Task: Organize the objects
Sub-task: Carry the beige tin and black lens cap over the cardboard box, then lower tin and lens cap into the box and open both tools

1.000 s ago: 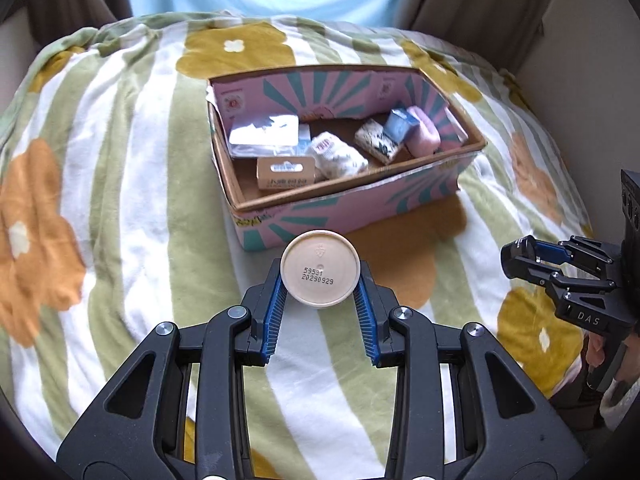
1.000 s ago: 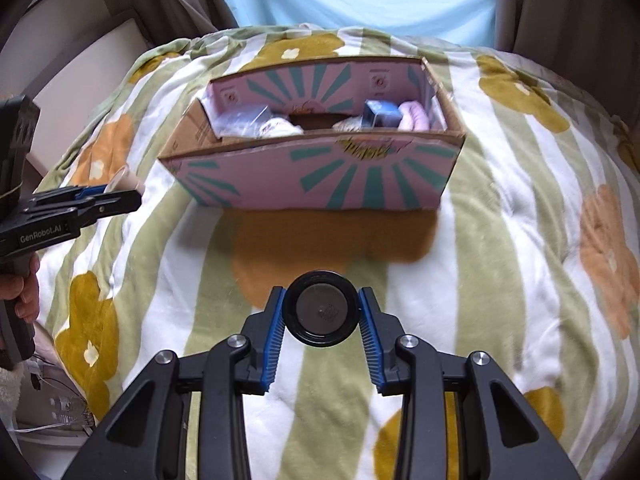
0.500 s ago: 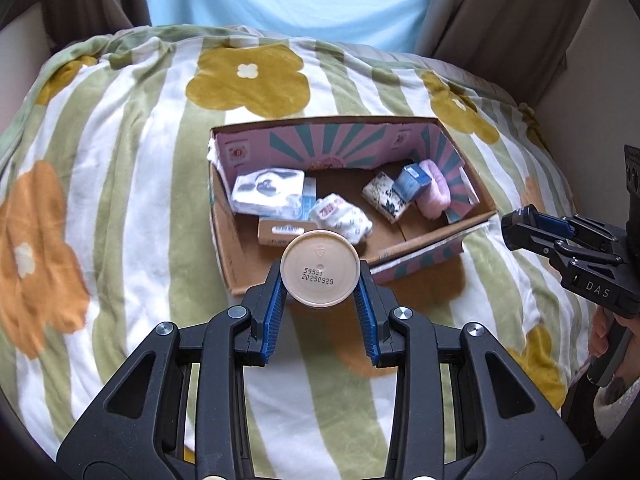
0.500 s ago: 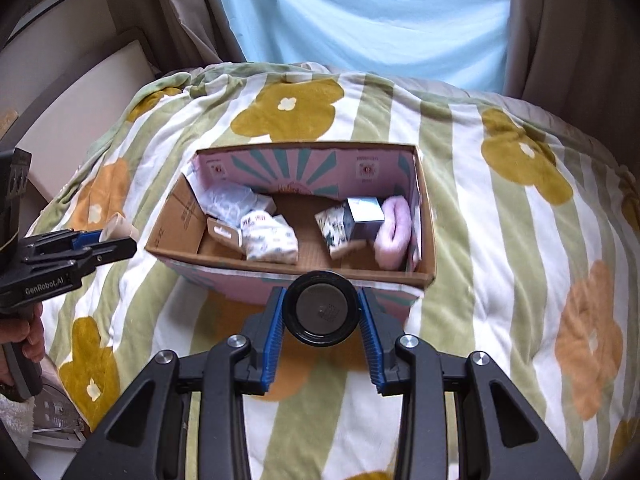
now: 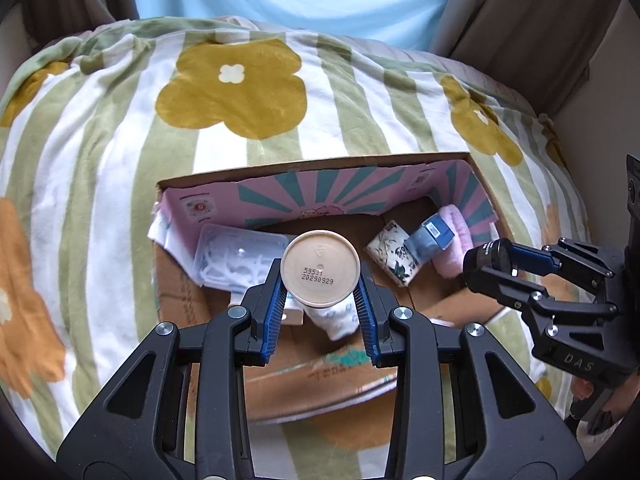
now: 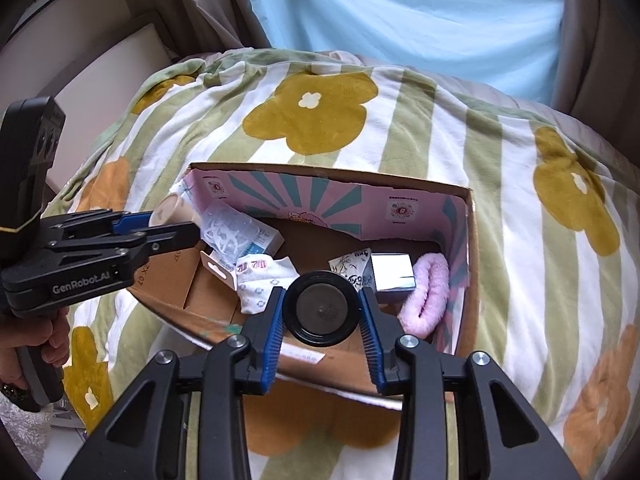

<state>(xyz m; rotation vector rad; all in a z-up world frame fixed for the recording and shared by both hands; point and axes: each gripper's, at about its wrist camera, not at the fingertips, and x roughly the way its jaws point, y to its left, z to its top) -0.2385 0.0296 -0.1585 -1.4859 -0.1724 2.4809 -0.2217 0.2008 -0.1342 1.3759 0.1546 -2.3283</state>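
Note:
My left gripper [image 5: 320, 280] is shut on a beige round container [image 5: 320, 268] with a printed date code, held above the left part of an open pink cardboard box [image 5: 340, 188]. My right gripper [image 6: 322, 316] is shut on a black round jar [image 6: 322, 308], held above the box's near wall [image 6: 320, 360]. The left gripper also shows in the right wrist view [image 6: 168, 228], the right gripper in the left wrist view [image 5: 488, 264]. Inside the box lie a clear plastic pack [image 5: 236, 258], a white patterned sock [image 6: 264, 280], a small printed packet [image 5: 390, 256], a blue-grey box [image 5: 434, 236] and a pink fluffy band [image 6: 430, 292].
The box sits on a bed under a blanket [image 5: 100, 160] with green stripes and yellow and orange flowers. A light blue curtain [image 6: 400, 12] hangs behind. A wall [image 5: 600, 92] stands close on the right, and a cushioned headboard [image 6: 108, 68] on the left.
Both grippers have moved forward and up over the box with their loads. The box now lies right under them, seen from above.

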